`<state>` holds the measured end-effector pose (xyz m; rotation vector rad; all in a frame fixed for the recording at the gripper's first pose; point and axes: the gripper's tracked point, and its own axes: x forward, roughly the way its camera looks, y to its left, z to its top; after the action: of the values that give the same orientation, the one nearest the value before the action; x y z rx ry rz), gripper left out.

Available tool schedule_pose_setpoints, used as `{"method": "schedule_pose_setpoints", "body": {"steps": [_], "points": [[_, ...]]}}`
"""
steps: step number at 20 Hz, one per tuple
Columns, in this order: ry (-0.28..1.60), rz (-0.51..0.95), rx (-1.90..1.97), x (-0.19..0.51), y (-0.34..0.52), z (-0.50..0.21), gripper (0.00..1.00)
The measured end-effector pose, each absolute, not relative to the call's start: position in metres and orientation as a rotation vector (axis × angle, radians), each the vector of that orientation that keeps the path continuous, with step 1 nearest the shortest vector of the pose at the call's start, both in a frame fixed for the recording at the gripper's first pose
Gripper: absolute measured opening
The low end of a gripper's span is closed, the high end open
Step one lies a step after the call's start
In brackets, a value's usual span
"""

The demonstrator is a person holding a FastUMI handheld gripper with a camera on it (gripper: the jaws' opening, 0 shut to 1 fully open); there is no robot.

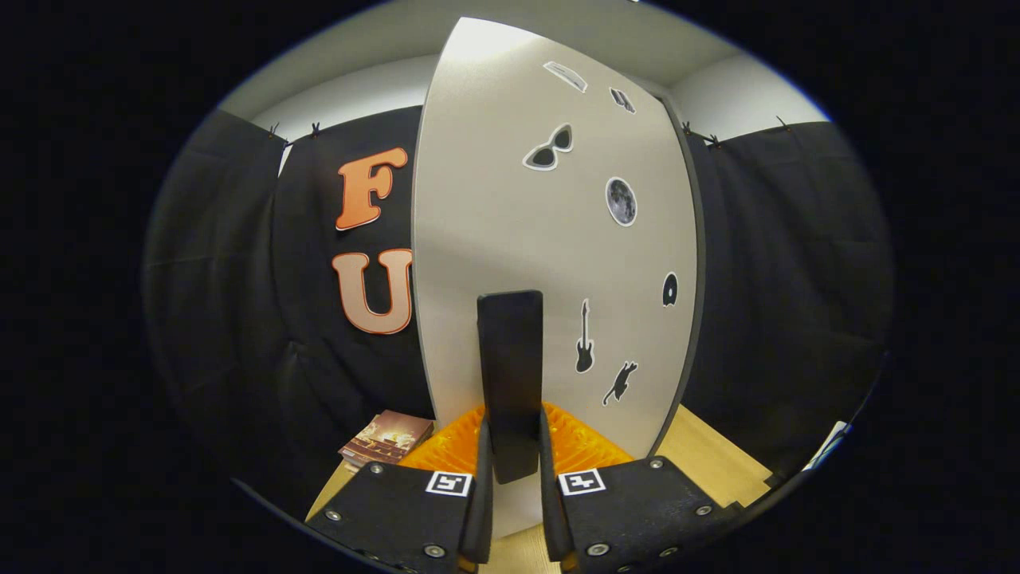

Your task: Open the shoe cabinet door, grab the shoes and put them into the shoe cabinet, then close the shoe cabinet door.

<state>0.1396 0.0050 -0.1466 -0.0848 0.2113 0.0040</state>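
A: What blocks the way ahead?

B: The white cabinet door (550,239), standing upright straight in front. Its dark handle (510,375) sits between the fingers of the hand-held gripper (514,446), which press on it from both sides.

A: Any room beside it?

B: Left of the door the table (709,454) is open up to a small booklet (388,437) near the black cloth wall (239,319). Right of the door, bare table runs to the cloth.

Shoe cabinet door (494,231): hiding the cabinet's inside. Handle (510,375): lower end sitting between the gripper (516,478) fingers, contact unclear. Booklet (386,437): cover too small to make out; corner lying behind the door.
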Motion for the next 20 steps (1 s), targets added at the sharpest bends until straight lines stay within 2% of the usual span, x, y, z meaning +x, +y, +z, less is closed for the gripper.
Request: {"method": "schedule_pose_setpoints", "body": {"steps": [10, 11, 20], "points": [[0.223, -0.097, -0.061, 0.102, -0.035, -0.143, 0.25], [0.223, -0.105, -0.058, 0.1, -0.039, -0.143, 0.22], [0.208, -0.217, -0.06, 0.085, -0.074, -0.132, 0.14]]}}
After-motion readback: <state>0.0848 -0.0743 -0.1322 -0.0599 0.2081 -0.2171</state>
